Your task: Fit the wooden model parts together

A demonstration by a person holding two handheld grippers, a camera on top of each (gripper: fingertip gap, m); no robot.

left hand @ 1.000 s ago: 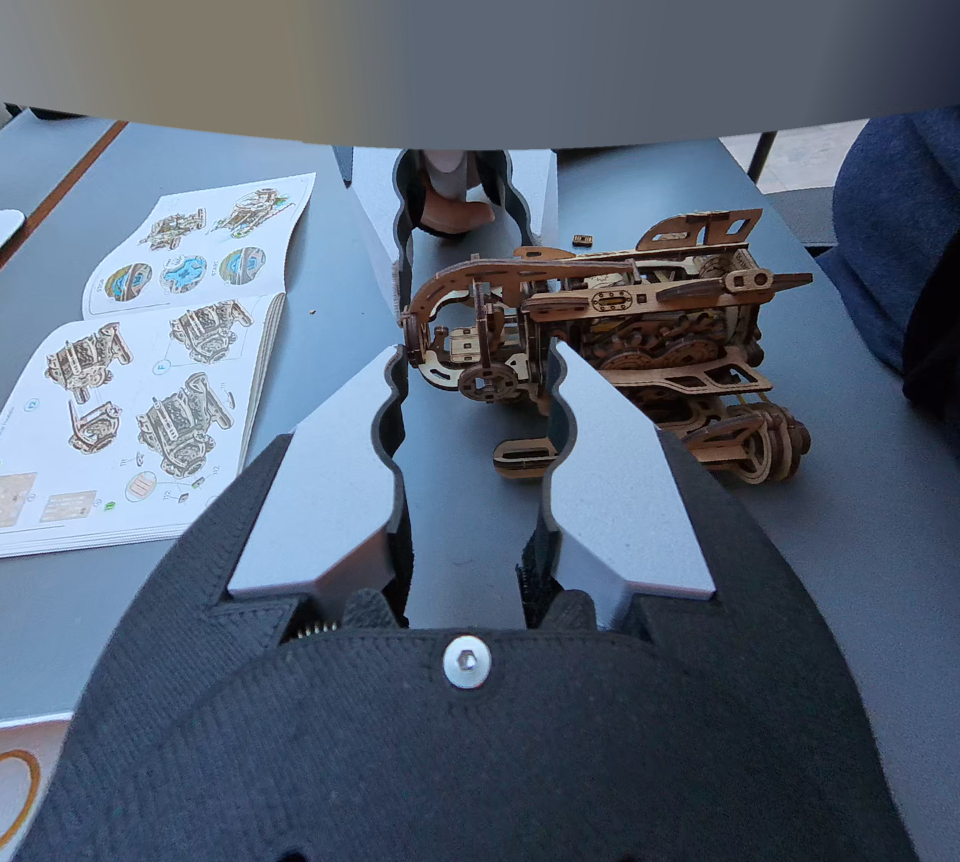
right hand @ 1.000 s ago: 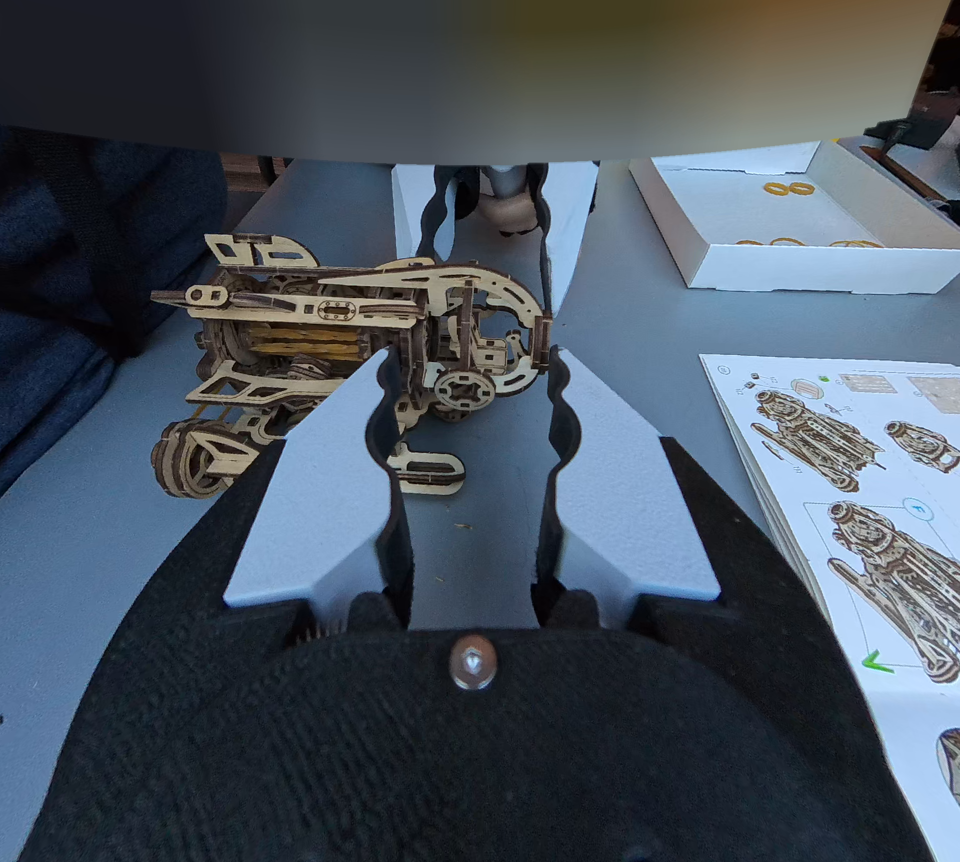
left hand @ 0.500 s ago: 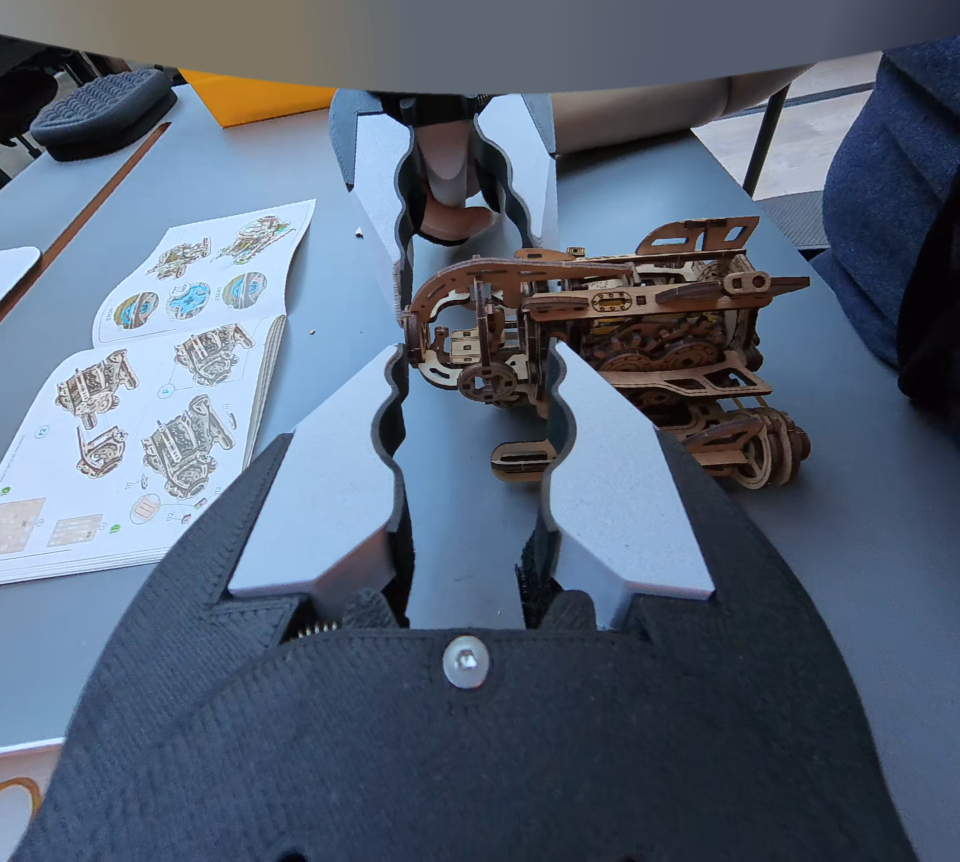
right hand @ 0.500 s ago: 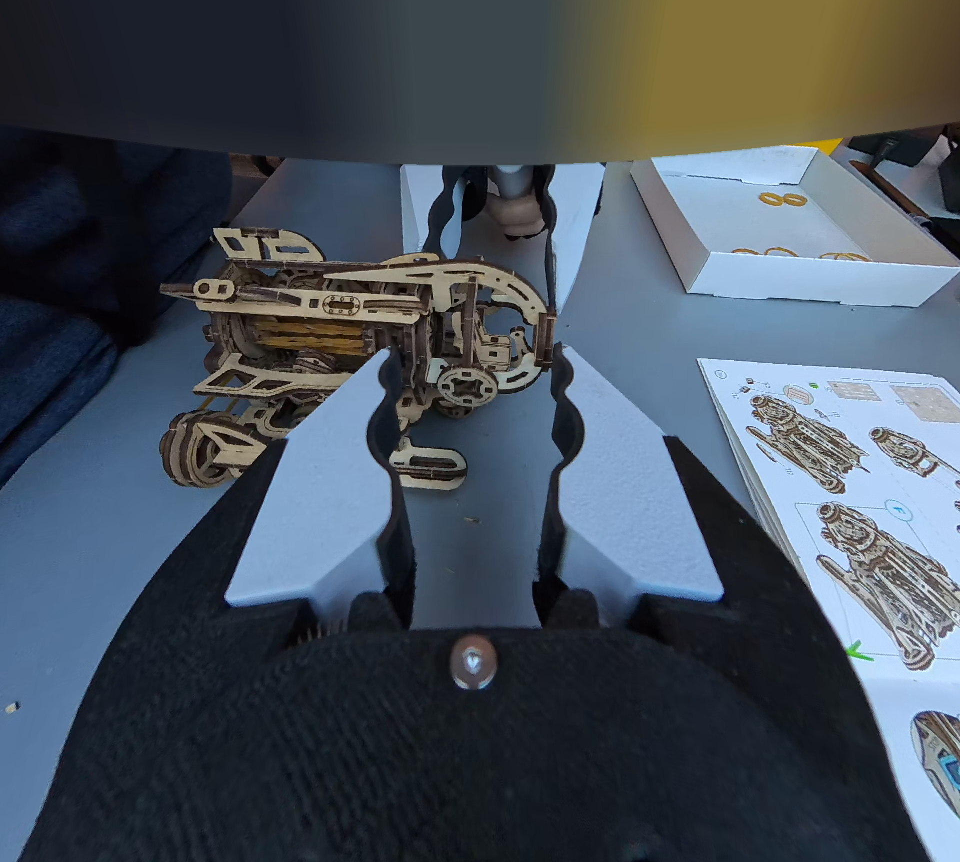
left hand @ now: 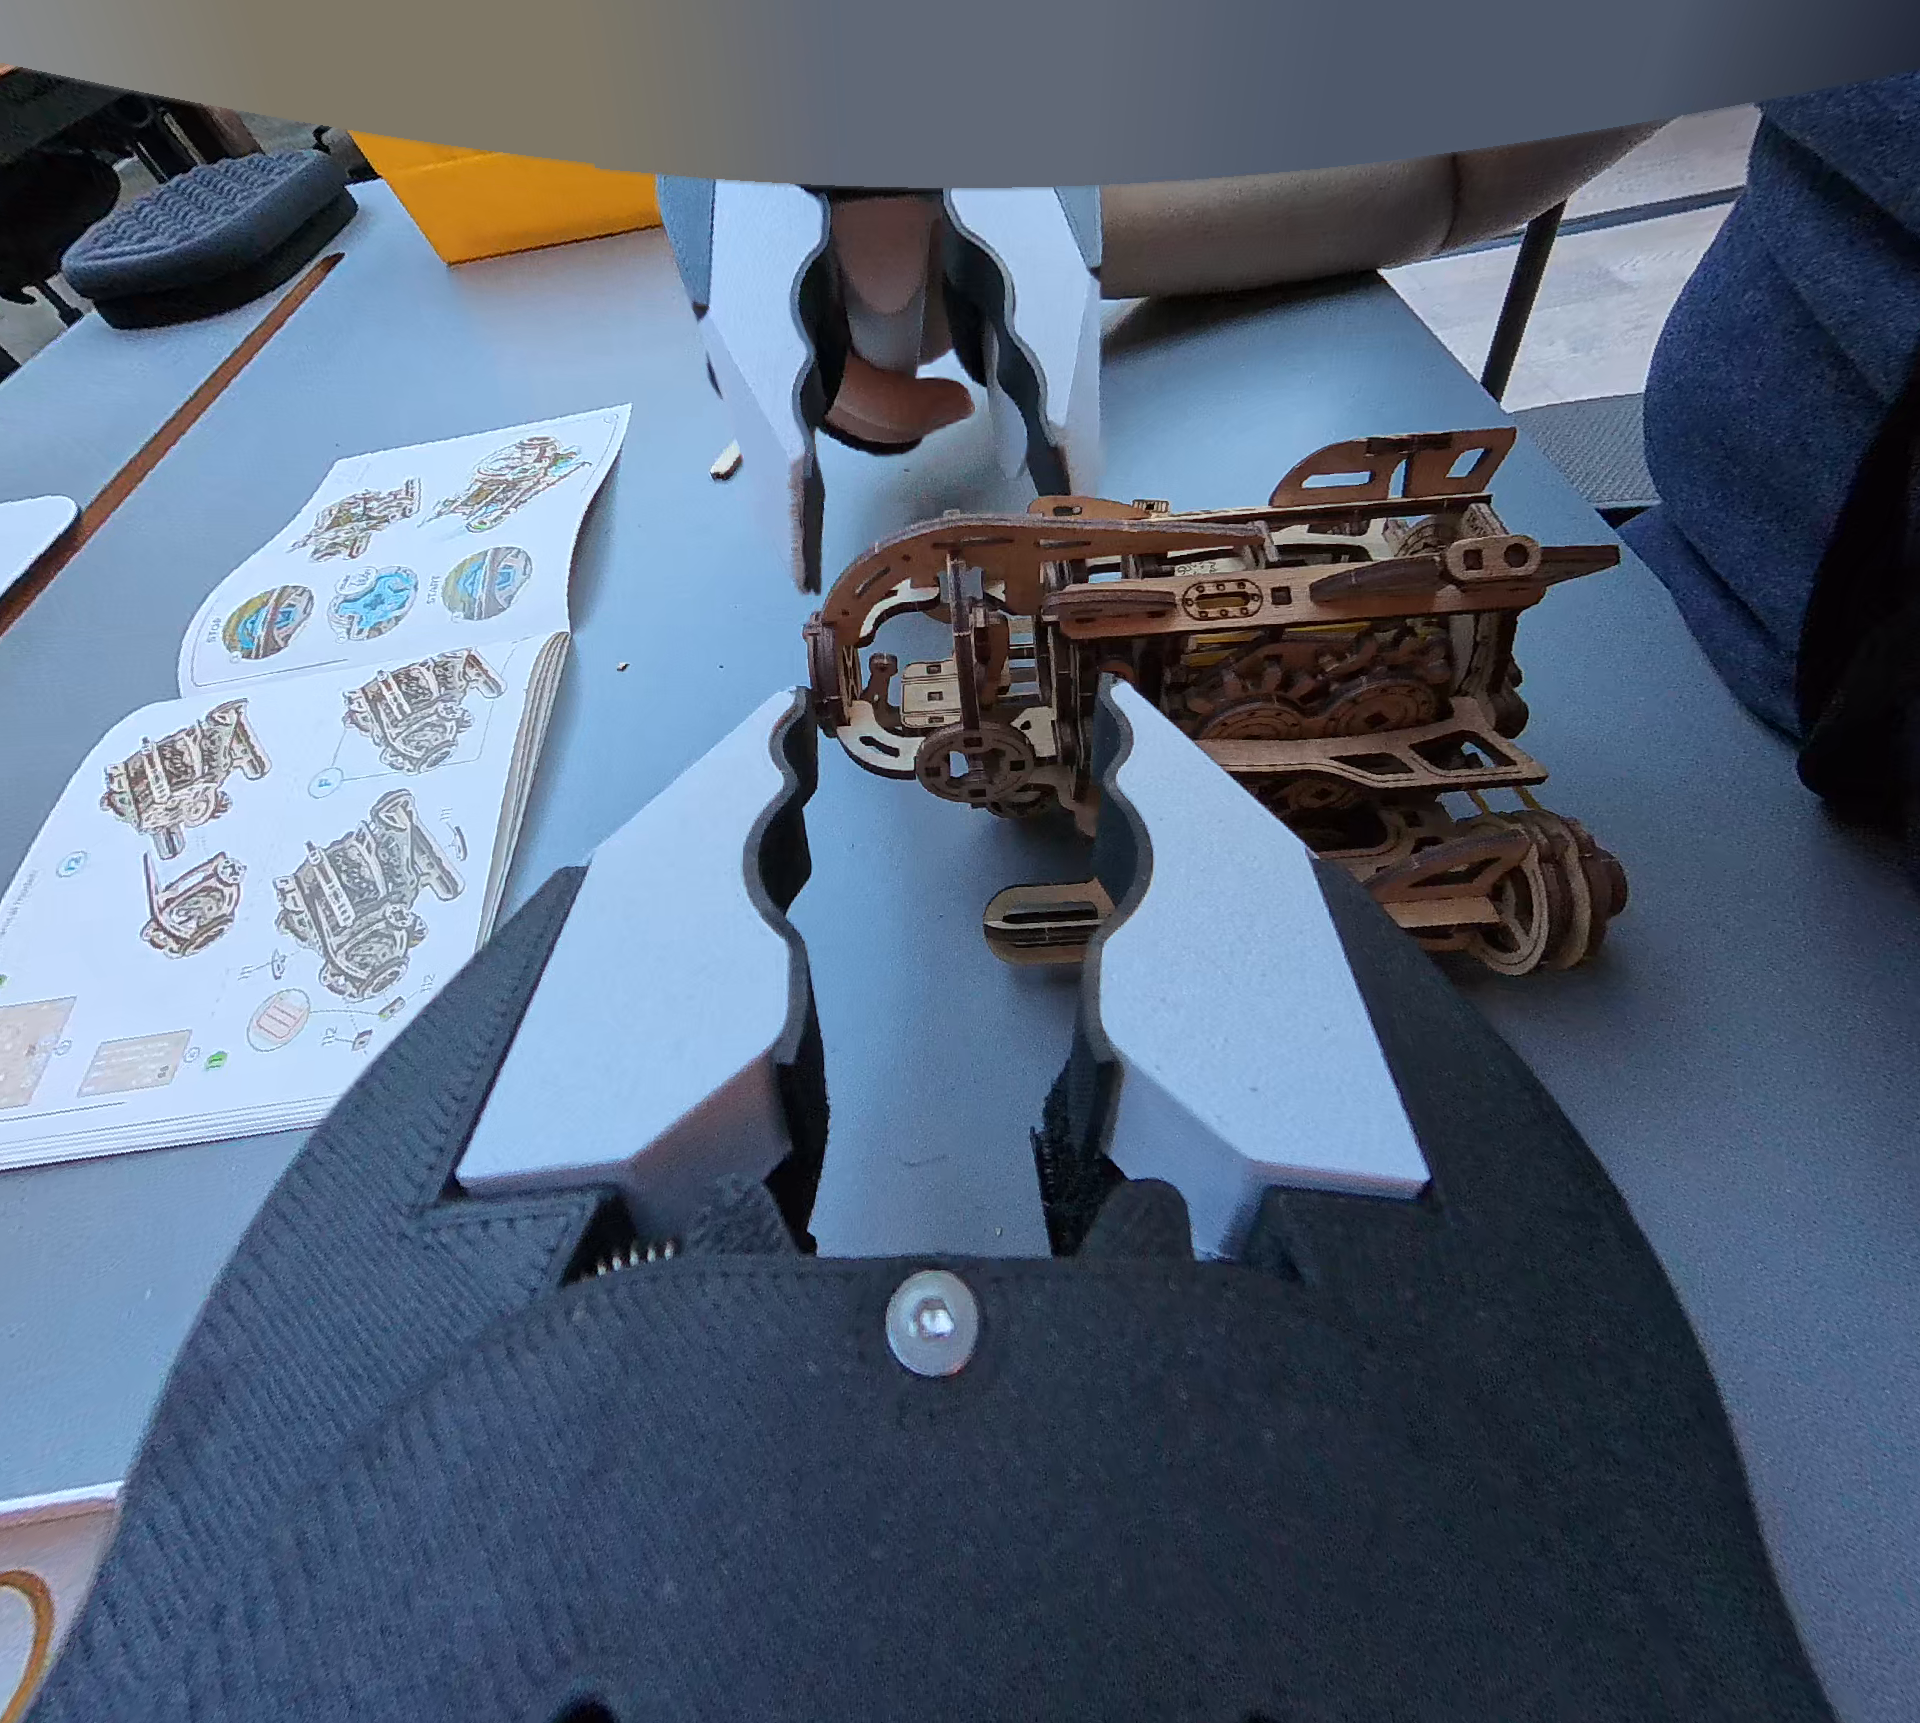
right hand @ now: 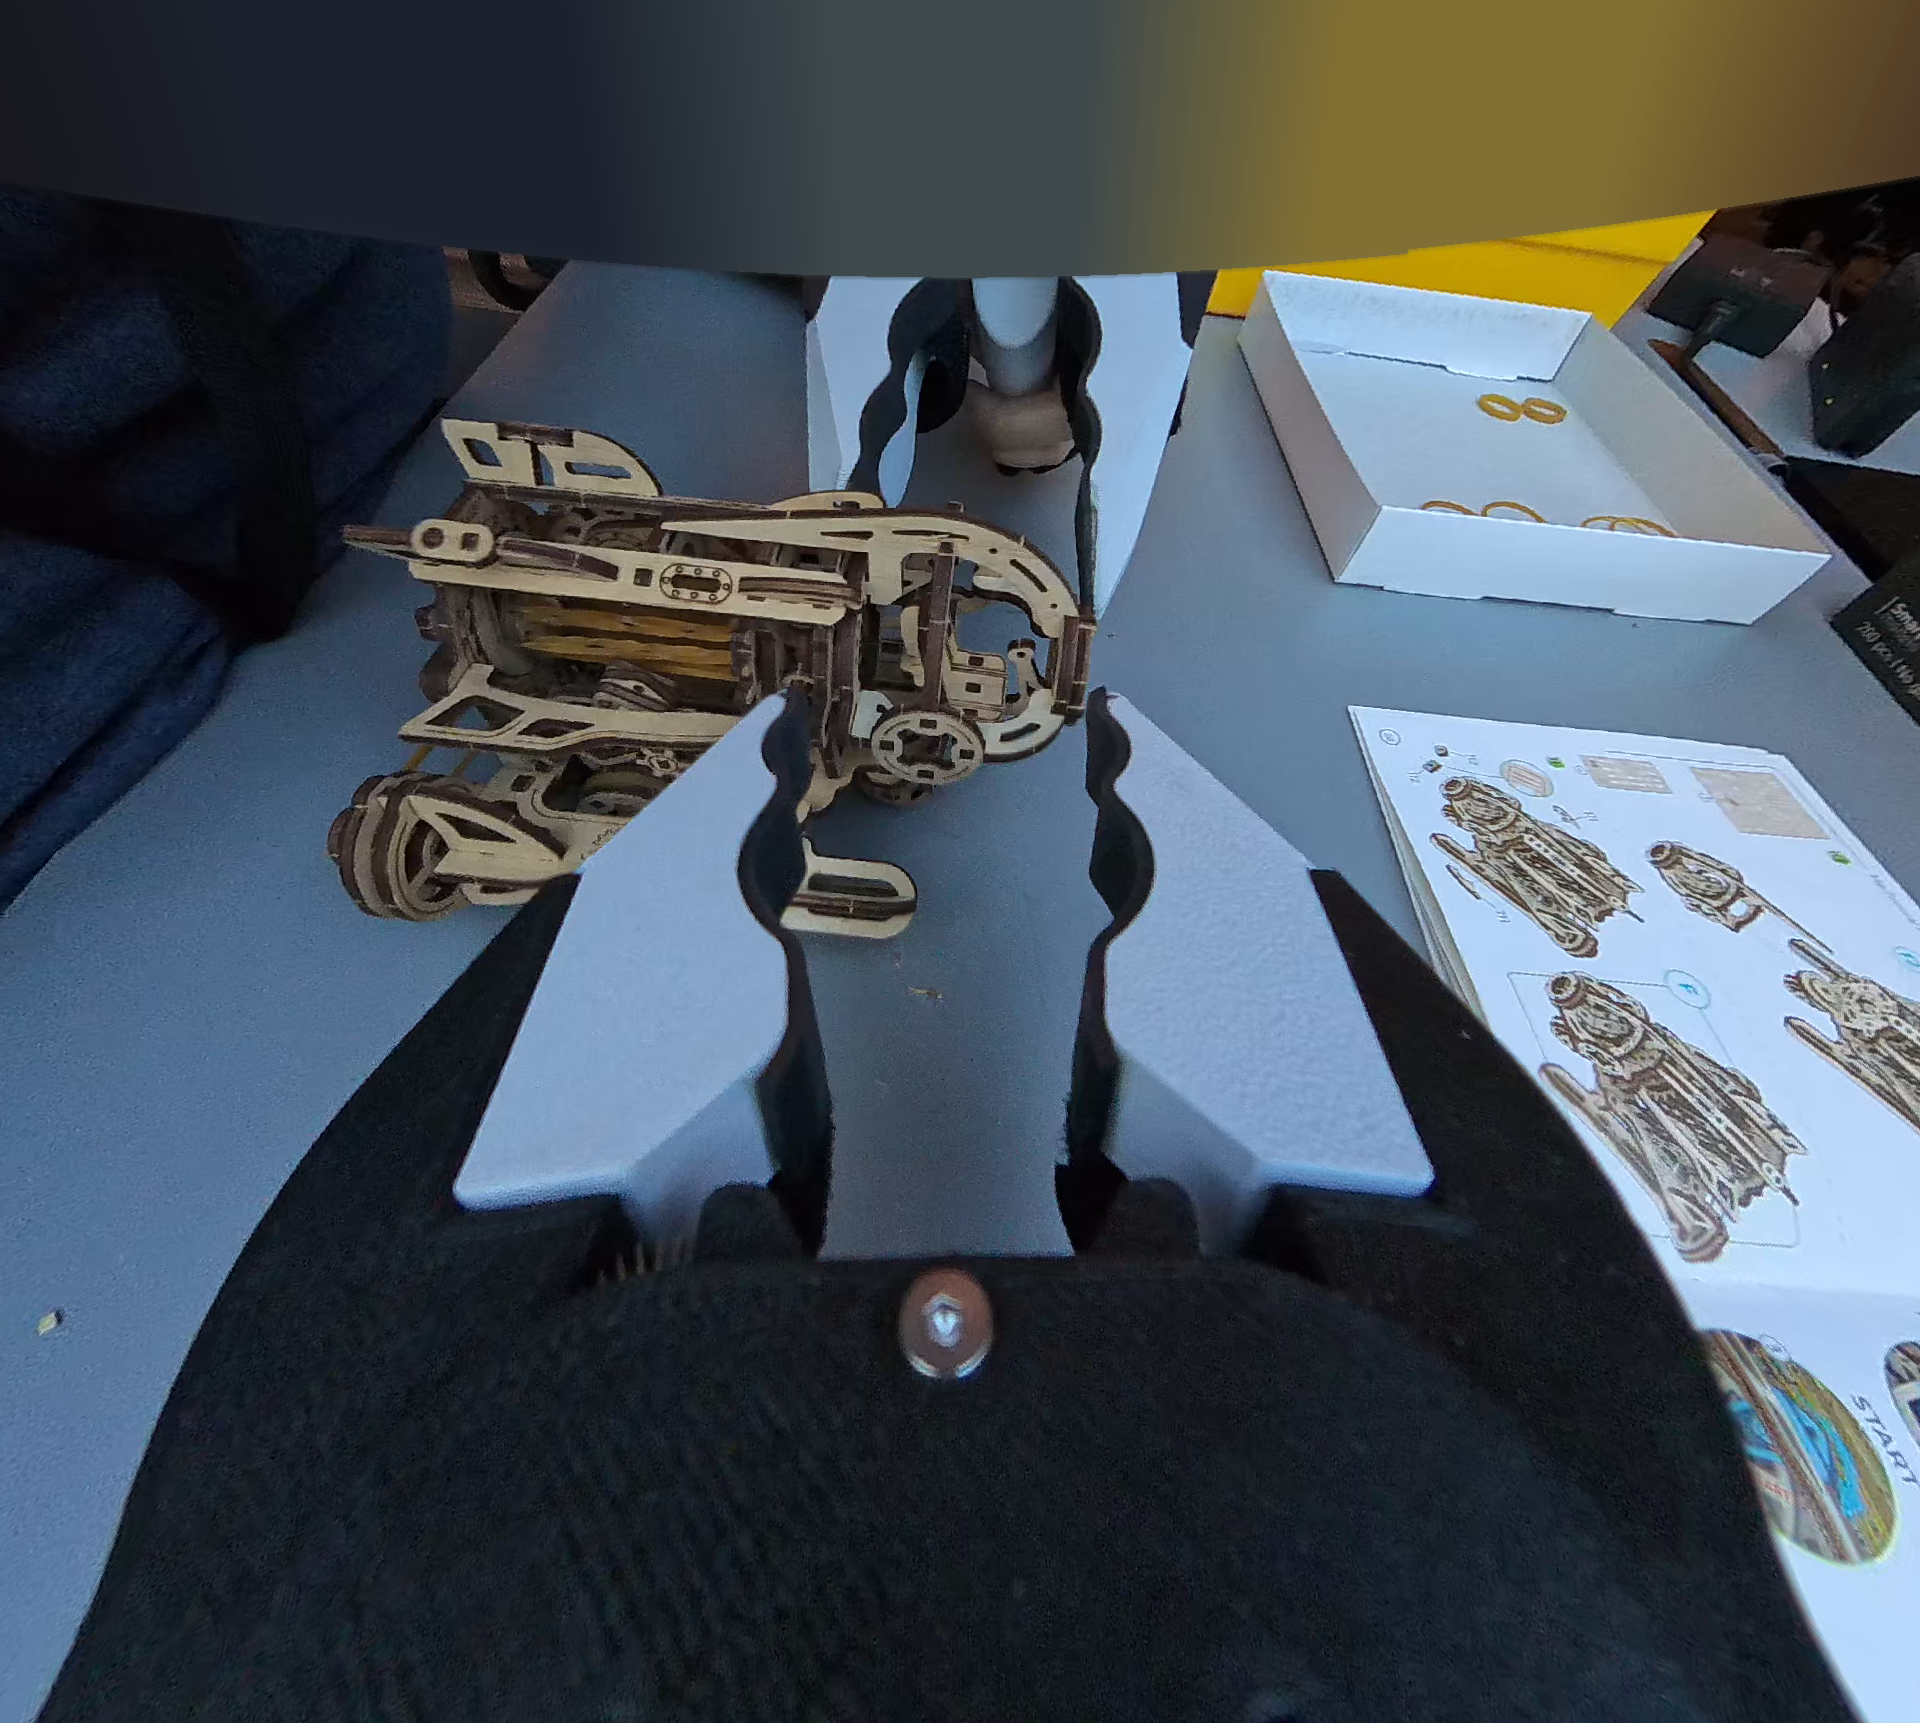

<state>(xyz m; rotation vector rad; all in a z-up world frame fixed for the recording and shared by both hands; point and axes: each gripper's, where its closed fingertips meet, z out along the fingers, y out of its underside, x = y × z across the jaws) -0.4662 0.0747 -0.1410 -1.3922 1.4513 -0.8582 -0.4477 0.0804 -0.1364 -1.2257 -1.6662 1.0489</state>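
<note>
only at the right wrist, white box (right hand: 1538, 577) with rings (right hand: 1520, 409)

Wooden model (left hand: 1195, 697): laser-cut plywood, pale faces, dark scorched edges, matt. Loose wooden part (left hand: 1044, 920): same plywood. Surface (left hand: 1662, 1102): smooth grey, satin, faint sheen where I see daylight. Left gripper (left hand: 956, 707): pale grey matt plastic fingers (left hand: 665, 967), black wavy liners, body of black ribbed printed plastic, one bright metal screw (left hand: 932, 1322). Right gripper (right hand: 935, 707): same make. Instruction booklet (left hand: 301, 738): white printed paper, slight gloss. White box (right hand: 1507, 468): matt card. Sleeve (left hand: 1808, 426): dark blue woven cloth.
</note>
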